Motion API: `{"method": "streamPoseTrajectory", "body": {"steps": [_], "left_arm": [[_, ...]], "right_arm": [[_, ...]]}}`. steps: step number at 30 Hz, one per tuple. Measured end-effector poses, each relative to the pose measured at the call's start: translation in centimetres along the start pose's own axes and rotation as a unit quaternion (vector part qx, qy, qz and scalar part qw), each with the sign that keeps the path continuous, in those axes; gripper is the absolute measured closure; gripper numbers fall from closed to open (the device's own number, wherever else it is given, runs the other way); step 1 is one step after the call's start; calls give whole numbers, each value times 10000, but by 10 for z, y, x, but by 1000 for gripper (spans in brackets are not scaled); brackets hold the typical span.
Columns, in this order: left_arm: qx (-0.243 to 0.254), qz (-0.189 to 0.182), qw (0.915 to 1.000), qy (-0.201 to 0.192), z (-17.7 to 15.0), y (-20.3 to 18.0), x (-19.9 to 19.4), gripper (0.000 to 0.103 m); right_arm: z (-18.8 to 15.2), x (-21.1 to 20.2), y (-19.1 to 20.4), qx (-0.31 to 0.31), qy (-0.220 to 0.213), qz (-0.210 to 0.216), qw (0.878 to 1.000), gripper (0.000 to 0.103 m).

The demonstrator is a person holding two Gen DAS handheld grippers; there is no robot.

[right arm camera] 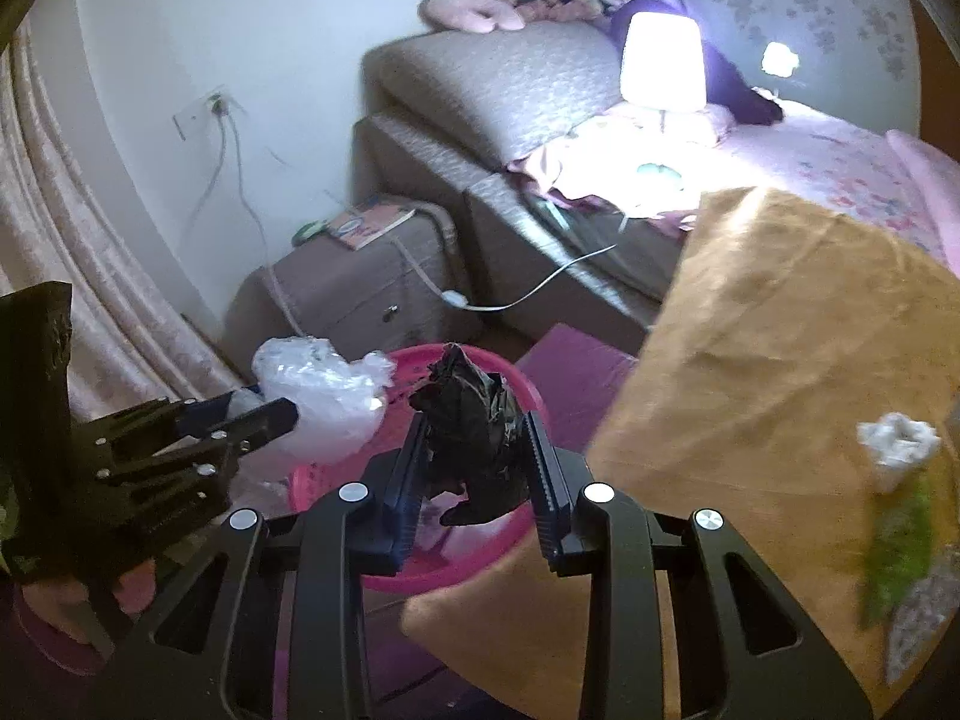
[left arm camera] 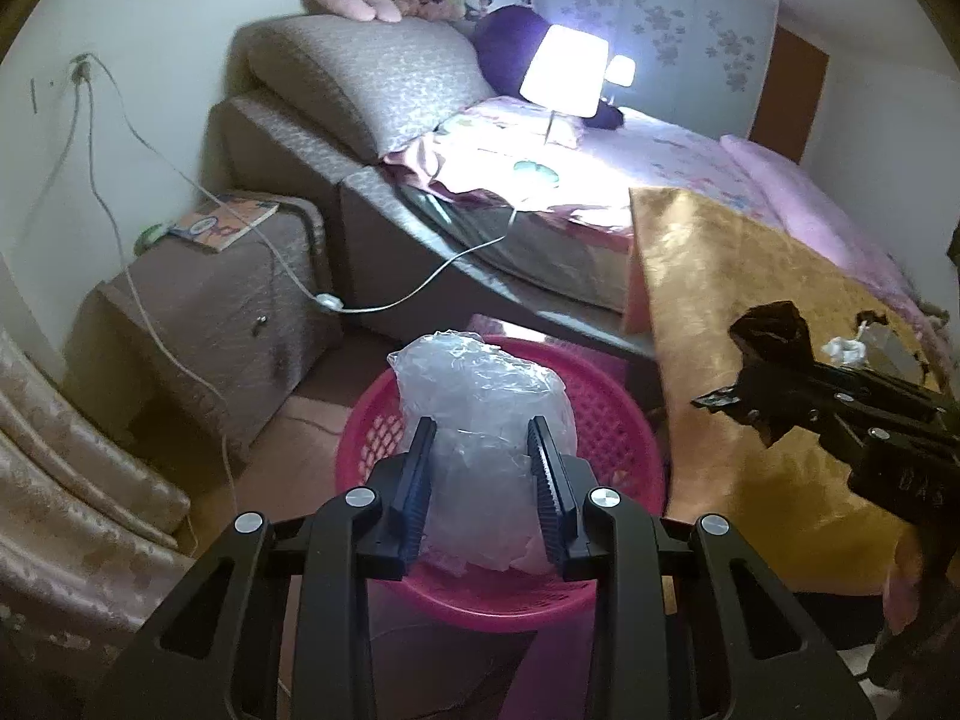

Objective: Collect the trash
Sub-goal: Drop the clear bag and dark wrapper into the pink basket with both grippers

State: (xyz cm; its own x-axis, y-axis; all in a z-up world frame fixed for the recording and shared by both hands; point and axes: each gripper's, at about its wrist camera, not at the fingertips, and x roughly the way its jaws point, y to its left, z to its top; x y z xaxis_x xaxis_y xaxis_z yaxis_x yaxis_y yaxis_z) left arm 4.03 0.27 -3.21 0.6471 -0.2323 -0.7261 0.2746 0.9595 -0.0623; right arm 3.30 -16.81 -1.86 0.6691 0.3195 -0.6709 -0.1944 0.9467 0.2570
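A crumpled clear plastic bag [left arm camera: 480, 414] sits between the fingers of my left gripper [left arm camera: 483, 432], which is shut on it right over the pink basket [left arm camera: 606, 414]. My right gripper [right arm camera: 474, 420] is shut on a crumpled black plastic bag [right arm camera: 474, 420] above the basket's rim [right arm camera: 528, 390]. In the left wrist view the right gripper [left arm camera: 744, 384] comes in from the right with the black bag [left arm camera: 771, 324], over the golden cloth. In the right wrist view the left gripper [right arm camera: 270, 405] with the clear bag [right arm camera: 324, 396] is at the left of the basket.
A table under a golden cloth [left arm camera: 750, 324] stands right of the basket, with a white crumpled scrap [right arm camera: 897, 438] and a green wrapper [right arm camera: 900, 546] on it. A bedside cabinet [left arm camera: 210, 312] with trailing cables, a bed [left arm camera: 600, 180] with a lit lamp [left arm camera: 564, 72] and a curtain [left arm camera: 72, 480] surround the spot.
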Motion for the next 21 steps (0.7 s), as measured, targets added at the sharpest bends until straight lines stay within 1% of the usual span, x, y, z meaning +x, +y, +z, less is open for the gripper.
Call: {"method": "streamPoseTrajectory", "body": {"steps": [3, 8, 10, 11, 12, 13, 15, 17, 19, 21], "left_arm": [[-84, 16, 9999, 132, -2, 5, 6, 73], [-204, 34, 9994, 277, -3, 12, 12, 68], [-241, 33, 9993, 281, -4, 14, 12, 64], [-259, 38, 9993, 281, -4, 15, 12, 62], [-273, 41, 9992, 286, -4, 15, 12, 57], [-308, 38, 9991, 297, -3, 16, 12, 53], [-352, 40, 9989, 294, -3, 18, 11, 50], [-373, 63, 9989, 274, -3, 19, 10, 49], [-398, 81, 9989, 246, -3, 20, 9, 44], [-397, 109, 9990, 198, -2, 19, 7, 42]], "right_arm": [[2, 12, 6, 1, 112, 145, 9998, 72], [3, 28, 12, 75, 309, 330, 9990, 70], [3, 32, 12, 107, 364, 342, 9987, 65], [3, 33, 12, 125, 378, 344, 9986, 59], [2, 34, 11, 152, 387, 352, 9985, 54], [1, 34, 10, 178, 385, 351, 9985, 52], [1, 33, 9, 236, 360, 321, 9986, 45], [0, 31, 6, 280, 341, 306, 9986, 43], [0, 29, 4, 303, 314, 292, 9986, 41], [-1, 25, 2, 324, 271, 259, 9988, 40]]}}
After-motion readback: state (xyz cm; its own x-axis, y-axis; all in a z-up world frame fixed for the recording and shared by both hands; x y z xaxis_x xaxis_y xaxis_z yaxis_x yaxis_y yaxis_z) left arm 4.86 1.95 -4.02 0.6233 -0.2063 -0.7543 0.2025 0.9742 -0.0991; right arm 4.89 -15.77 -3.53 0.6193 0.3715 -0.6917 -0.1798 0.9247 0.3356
